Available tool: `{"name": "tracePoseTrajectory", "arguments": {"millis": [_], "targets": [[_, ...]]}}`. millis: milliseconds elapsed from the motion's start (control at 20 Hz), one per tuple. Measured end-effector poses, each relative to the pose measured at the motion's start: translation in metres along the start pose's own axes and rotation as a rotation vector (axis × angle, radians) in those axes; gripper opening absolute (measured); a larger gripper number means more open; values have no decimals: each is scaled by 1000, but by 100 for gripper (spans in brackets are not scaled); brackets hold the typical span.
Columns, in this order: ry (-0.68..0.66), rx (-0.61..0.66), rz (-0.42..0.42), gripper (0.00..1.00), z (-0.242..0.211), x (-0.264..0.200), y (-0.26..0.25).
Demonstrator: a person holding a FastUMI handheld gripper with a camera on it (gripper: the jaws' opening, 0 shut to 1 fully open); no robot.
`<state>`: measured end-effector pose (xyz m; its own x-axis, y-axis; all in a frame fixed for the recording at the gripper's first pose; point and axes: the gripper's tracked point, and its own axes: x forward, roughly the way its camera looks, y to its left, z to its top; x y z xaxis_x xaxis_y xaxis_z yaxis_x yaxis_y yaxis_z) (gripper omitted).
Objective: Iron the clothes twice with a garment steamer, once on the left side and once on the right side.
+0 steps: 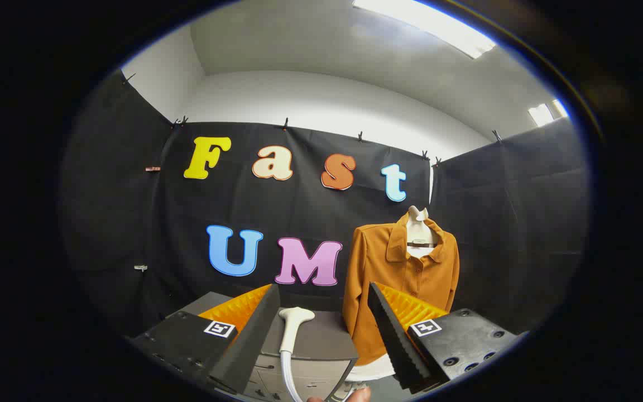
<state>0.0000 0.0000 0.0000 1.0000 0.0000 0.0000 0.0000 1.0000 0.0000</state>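
Note:
A white garment steamer head [294, 319] rests on top of a grey cabinet [330, 341], its white hose running down toward me. It lies between the fingers of my gripper [322, 287], closer to the left one, and neither finger touches it. The gripper is open with a wide gap. An orange long-sleeved shirt [405, 271] hangs buttoned on a white torso form [417, 222], beyond the right finger and to the right of the cabinet.
The cabinet has drawers on its front, below the steamer. Black cloth walls close the booth behind and on both sides. A person's fingertip [359, 394] shows low down between the fingers.

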Motion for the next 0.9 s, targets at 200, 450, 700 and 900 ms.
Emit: {"name": "tracePoseTrajectory", "arguments": {"millis": [200,450,700,900], "targets": [[-4,-5,-27,98,-1,-1,-4],[11,2,-32,98,-1,-3,-4],[34,6,-30,98,-4,-4,0],[33,12,-20,98,-3,-4,4]]}}
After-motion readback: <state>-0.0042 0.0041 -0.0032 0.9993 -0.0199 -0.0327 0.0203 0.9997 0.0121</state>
